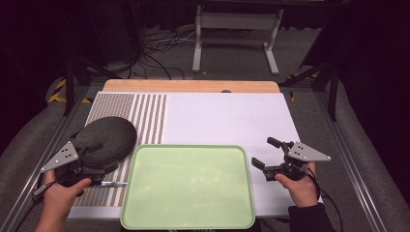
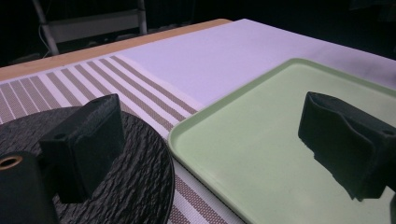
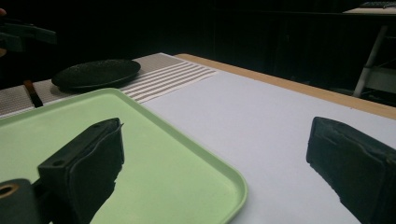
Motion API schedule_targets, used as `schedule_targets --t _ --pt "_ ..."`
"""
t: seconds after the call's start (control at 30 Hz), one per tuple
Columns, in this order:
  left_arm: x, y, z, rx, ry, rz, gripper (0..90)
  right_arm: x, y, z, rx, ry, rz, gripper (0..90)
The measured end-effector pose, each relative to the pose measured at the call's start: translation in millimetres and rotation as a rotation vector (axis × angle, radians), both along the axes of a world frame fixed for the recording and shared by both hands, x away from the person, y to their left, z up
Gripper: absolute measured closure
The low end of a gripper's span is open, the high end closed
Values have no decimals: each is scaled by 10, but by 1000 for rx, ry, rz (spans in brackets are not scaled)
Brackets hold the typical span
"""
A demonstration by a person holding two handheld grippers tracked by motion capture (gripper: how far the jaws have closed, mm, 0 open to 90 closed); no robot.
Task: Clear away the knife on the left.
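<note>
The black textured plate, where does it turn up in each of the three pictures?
High view: the black plate sits at the left on the striped mat, just left of the green tray.
Left gripper view: bottom left, behind the near jaw.
Right gripper view: far upper left, beyond the tray.
Shared landmark: the green tray, beside the plate in all three.

No readable text

No words, labels, brands or numbers can be read on anything around the tray (image 1: 188, 220): its green surface is plain, the dark plate (image 1: 113, 133) to its left carries only a ribbed texture, and the mat (image 1: 145, 113) behind the tray bears stripes but no lettering.
</note>
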State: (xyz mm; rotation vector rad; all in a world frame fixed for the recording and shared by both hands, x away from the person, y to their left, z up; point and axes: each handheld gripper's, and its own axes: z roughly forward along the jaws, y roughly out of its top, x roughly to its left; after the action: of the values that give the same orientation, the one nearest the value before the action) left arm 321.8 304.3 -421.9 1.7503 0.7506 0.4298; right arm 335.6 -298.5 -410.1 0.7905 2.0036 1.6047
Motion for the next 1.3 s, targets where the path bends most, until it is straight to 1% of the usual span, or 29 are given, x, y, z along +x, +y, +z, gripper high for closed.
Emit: schedule_targets --t 0.07,0.13,0.27,0.3,0.33,0.4,0.43,0.47,0.5,0.53,0.57,0.7,0.73,0.77,0.87,1.0,1.03,1.07,1.1,1.2,1.23,1.3 --pt "1 3 10 1 9 -3 82 -1 -1 1 1 1 0 54" --pt "8 7 25 13 12 -13 83 -8 -7 3 0 0 -2 54" --pt "21 2 86 68 29 -34 89 -23 -19 14 6 -3 -4 56" --pt "26 -3 117 88 39 -51 91 -22 -22 15 7 -4 -2 56" --pt "31 0 143 116 38 -59 93 -22 -21 15 10 -2 -1 57" --pt "38 3 190 158 46 -69 98 -23 -15 14 7 0 -1 57" --pt "44 7 224 189 60 -83 98 -22 -13 13 6 1 1 57" --pt "44 7 224 189 60 -83 98 -21 -11 11 4 2 2 57" --pt "47 10 253 220 76 -96 98 -21 -11 11 4 2 2 57" --pt "51 21 291 275 91 -109 98 -20 -11 10 4 3 5 58" --pt "55 28 310 303 96 -117 100 -19 -13 10 6 4 7 58" --pt "71 49 366 380 129 -138 102 -8 -20 5 2 11 8 58" --pt "71 49 366 380 129 -138 104 -8 -20 5 2 11 8 58" --pt "82 56 379 401 137 -145 104 -7 -18 3 2 14 9 58" --pt "101 66 406 437 159 -160 108 -5 -9 1 -3 14 13 59" --pt "131 78 453 513 191 -191 123 -2 5 -2 -11 11 20 60" --pt "131 78 453 513 191 -191 125 0 8 -4 -9 12 23 60" --pt "146 79 474 552 208 -206 126 0 12 -4 -9 13 20 60" --pt "146 79 474 552 208 -206 126 0 12 -4 -9 13 20 60" --pt "163 78 491 604 230 -222 126 -3 18 -6 -12 15 24 60" --pt "165 76 491 613 235 -226 126 -5 19 -7 -13 15 26 60" --pt "171 74 489 650 254 -244 126 -10 17 -6 -14 13 28 60"
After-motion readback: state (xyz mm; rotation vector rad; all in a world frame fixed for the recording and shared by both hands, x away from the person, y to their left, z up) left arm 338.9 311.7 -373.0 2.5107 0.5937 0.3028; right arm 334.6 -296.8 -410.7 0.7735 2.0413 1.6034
